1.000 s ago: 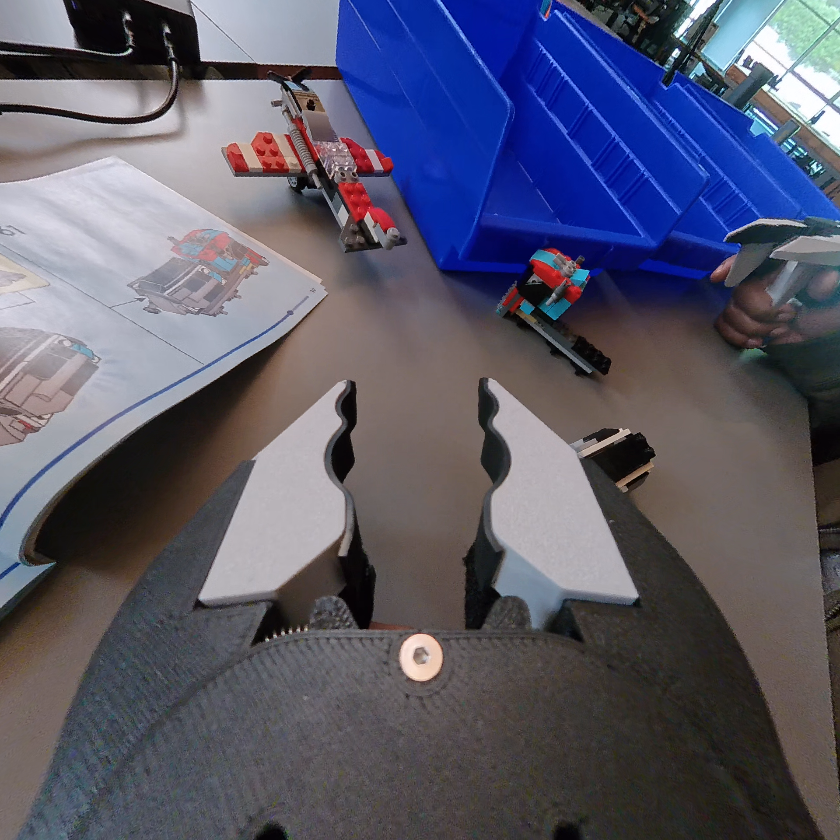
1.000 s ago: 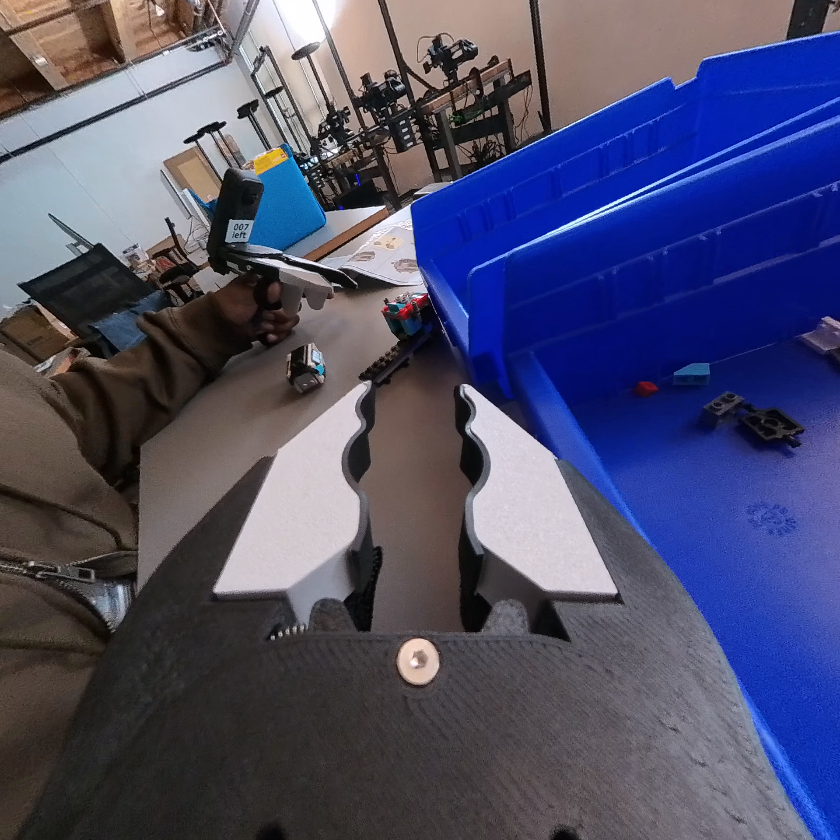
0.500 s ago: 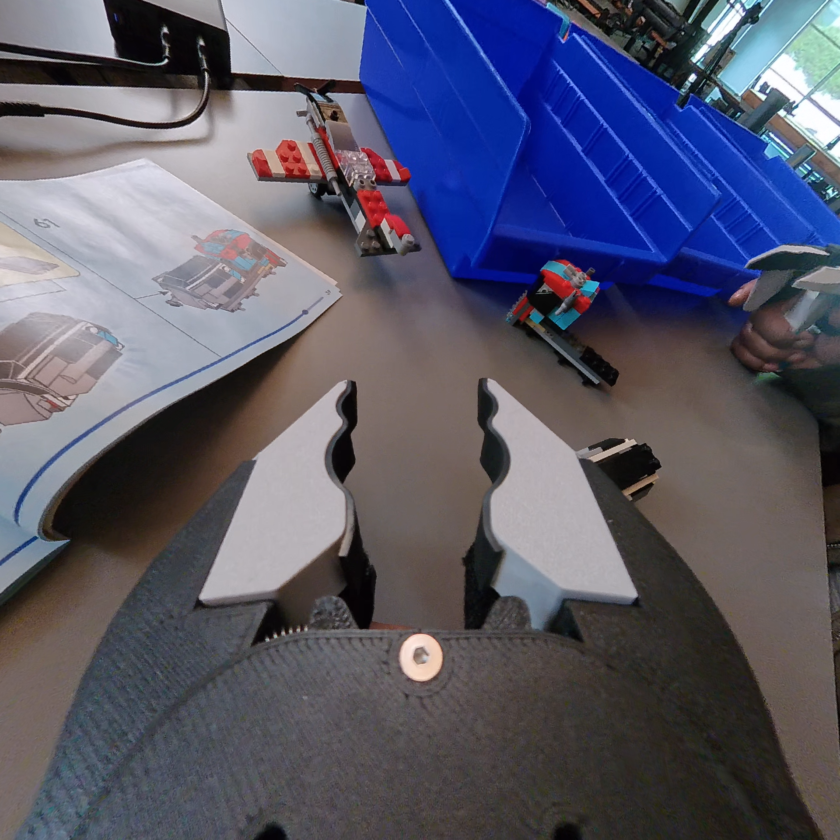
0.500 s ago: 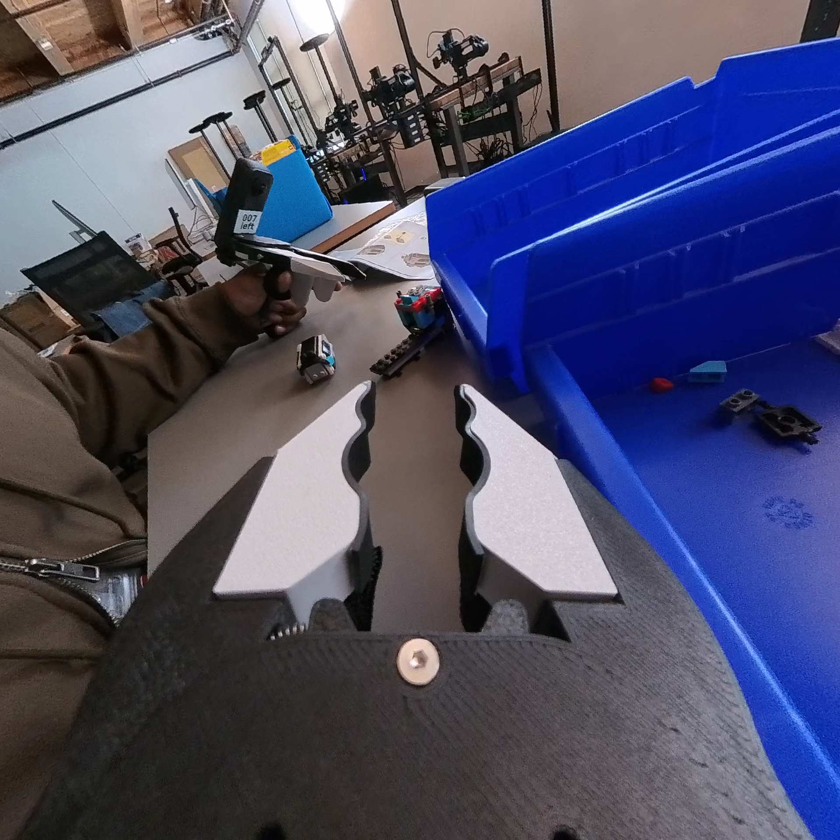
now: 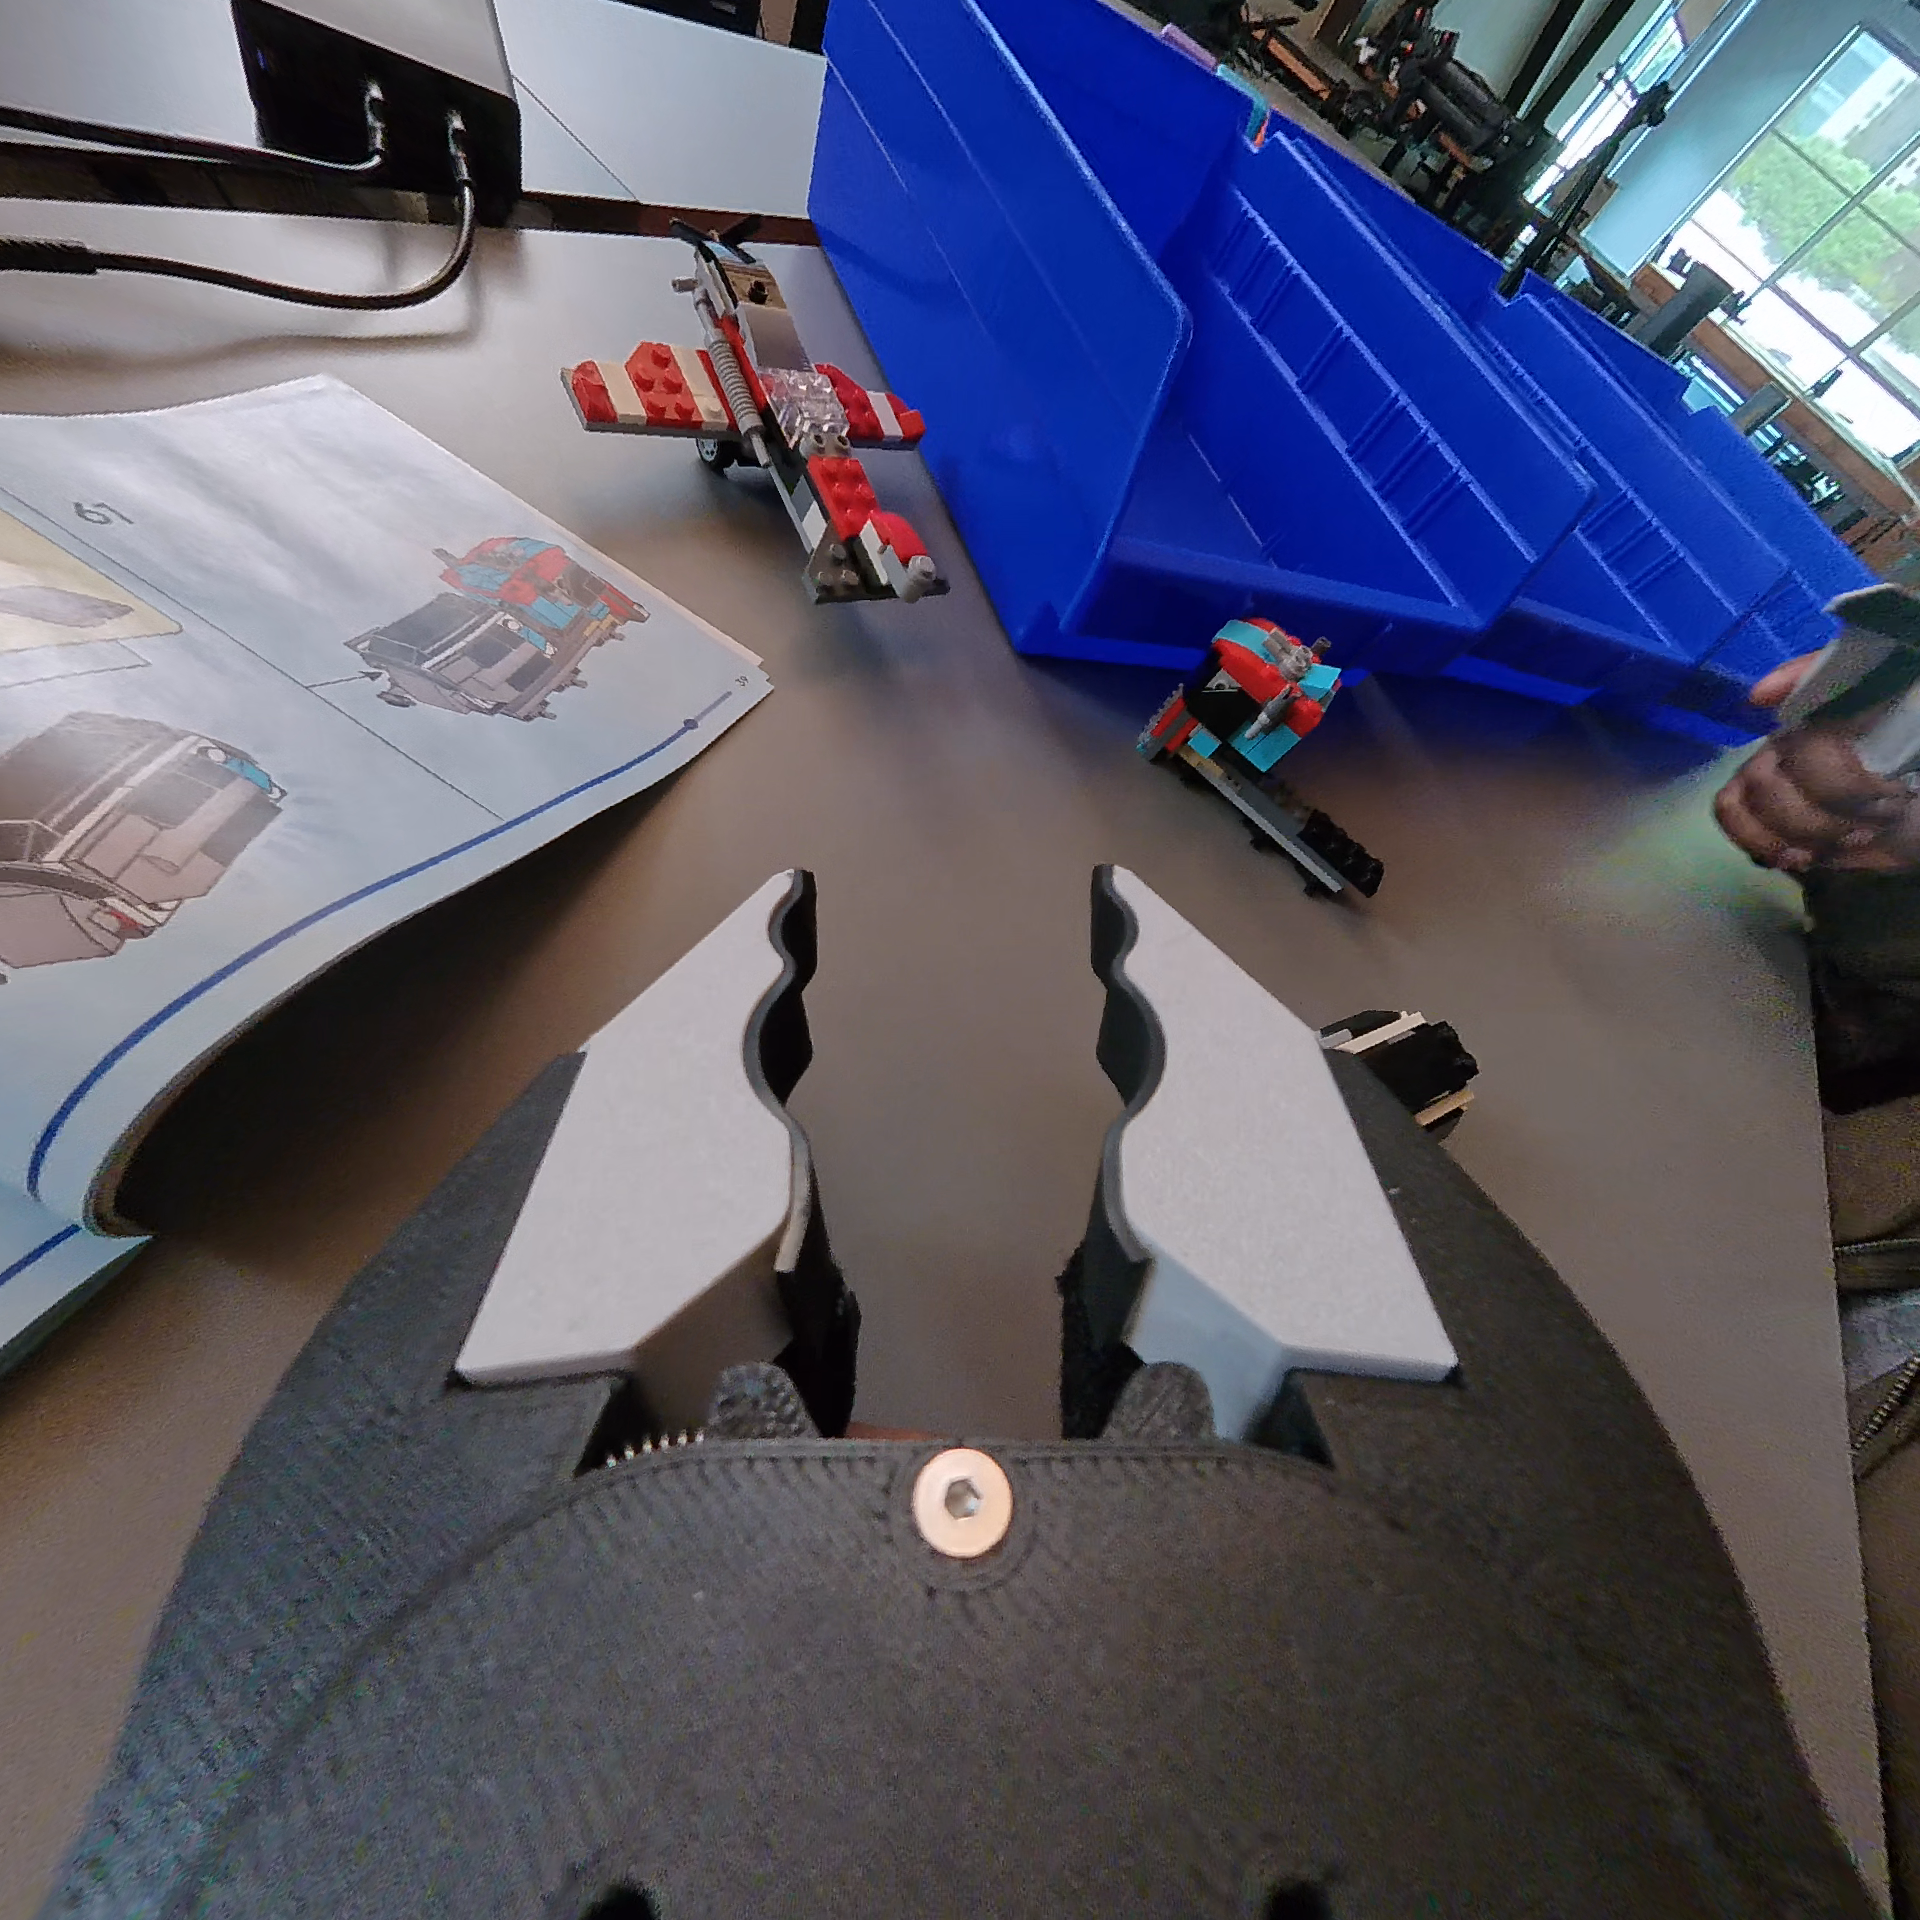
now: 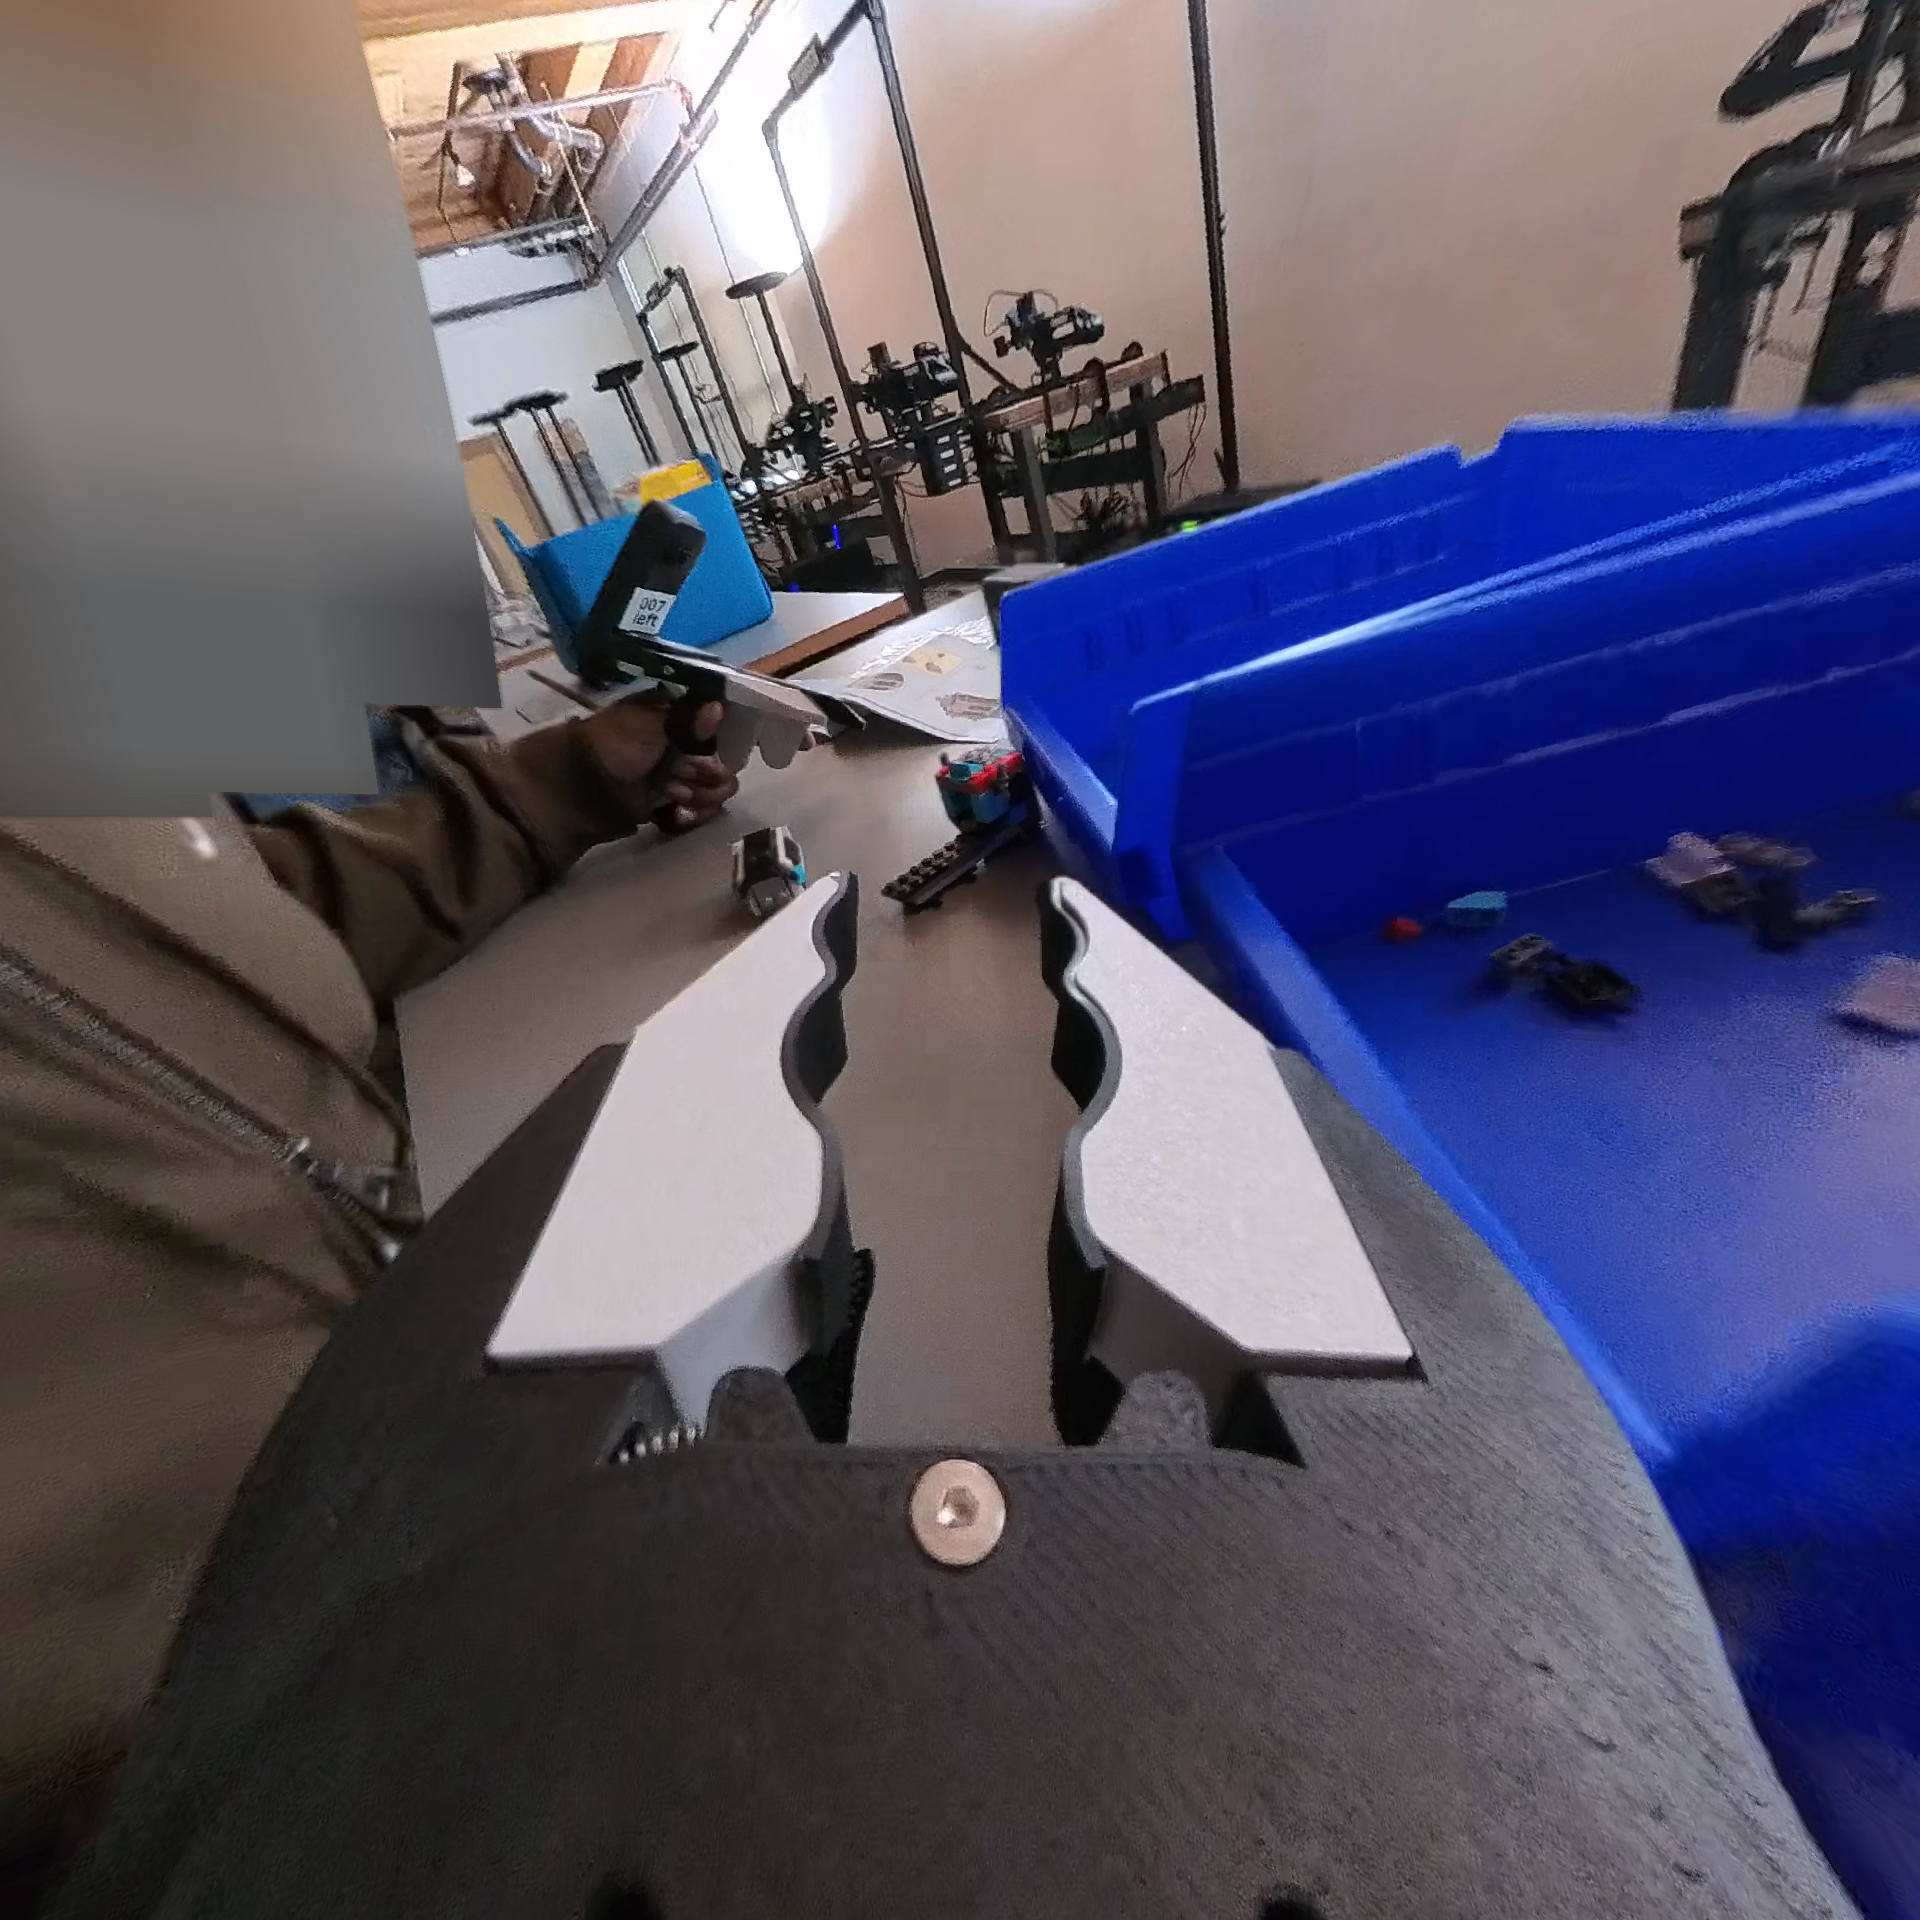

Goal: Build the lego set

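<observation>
Looming along the far side of the grey table (image 5: 935,790), the row of blue bins (image 5: 1299,416) is the biggest hazard: the right gripper (image 6: 948,883) hangs just beside the near bin's rim (image 6: 1299,997), so a careless sideways sweep could knock the wall and jolt the loose bricks (image 6: 1558,971) lying on its floor. Next in size, the open instruction booklet (image 5: 312,644) curls up at its near edge, close to the left gripper (image 5: 948,878); a low pass could catch that lifted page and drag or crease it. The red and white toy plane (image 5: 769,416), between booklet and bins, looks fragile, and a bump would likely shed pieces. The same goes for the red and teal brick model (image 5: 1257,696) on its long dark plate, standing just in front of the bins and ahead of both grippers. Smallest, a black and white brick piece (image 5: 1403,1060) sits partly hidden beside the left gripper's right finger (image 5: 1226,1091), easy to nudge unseen. Both grippers have their jaws parted with only bare table between them, holding nothing, the left wider than the right.
</observation>
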Available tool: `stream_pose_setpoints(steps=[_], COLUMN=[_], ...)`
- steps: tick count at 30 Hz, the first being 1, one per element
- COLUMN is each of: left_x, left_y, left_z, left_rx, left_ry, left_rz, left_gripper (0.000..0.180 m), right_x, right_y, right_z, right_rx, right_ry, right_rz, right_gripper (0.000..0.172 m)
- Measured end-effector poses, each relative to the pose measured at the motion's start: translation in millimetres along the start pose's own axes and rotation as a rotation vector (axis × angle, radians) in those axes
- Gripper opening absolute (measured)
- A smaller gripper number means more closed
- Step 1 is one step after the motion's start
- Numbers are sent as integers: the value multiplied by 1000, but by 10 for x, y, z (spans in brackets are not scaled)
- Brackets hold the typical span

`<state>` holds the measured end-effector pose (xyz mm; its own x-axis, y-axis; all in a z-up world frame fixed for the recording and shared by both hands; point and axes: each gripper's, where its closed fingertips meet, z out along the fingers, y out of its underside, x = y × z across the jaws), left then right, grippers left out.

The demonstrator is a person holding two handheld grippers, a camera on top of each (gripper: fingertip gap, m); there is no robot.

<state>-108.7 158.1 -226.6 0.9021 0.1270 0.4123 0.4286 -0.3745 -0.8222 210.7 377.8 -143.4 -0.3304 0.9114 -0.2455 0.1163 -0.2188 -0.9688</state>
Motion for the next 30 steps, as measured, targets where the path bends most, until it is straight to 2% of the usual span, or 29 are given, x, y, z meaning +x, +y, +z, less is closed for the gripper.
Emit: stream_pose_setpoints(steps=[4, 6, 8, 10, 12, 16, 20, 30], left_x=[6, 10, 16, 20, 23, 32, 40, 13], left_y=[7, 18, 18, 4, -11, -19, -35, -57], left_z=[6, 14, 13, 1, -13, -30, -53, -69], left_rx=[-6, -16, -16, -6, 7, 19, 34, 45], left_ry=[15, 27, 36, 39, 38, 33, 42, 74], left_rz=[-13, -22, -28, -28, -24, -15, -23, -81], left_gripper=[54, 54, 54, 54, 54, 54, 54, 54], right_x=[359, 721, 1081, 1364, 1573, 1656, 1699, 1708], right_y=[-612, -729, -520, -135, 197, 664, 875, 890], right_z=[-929, -1296, -1477, -1562, -1599, -1593, -1640, -1631], right_rx=[-52, -207, -459, -732, -967, -1260, -1320, -1283], right_ry=[287, 435, 486, 479, 479, 377, 344, 311], right_rz=[-284, -358, -344, -297, -325, -330, -255, -230], right_gripper=[31, 27, 27, 28, 26, 23, 23, 13])
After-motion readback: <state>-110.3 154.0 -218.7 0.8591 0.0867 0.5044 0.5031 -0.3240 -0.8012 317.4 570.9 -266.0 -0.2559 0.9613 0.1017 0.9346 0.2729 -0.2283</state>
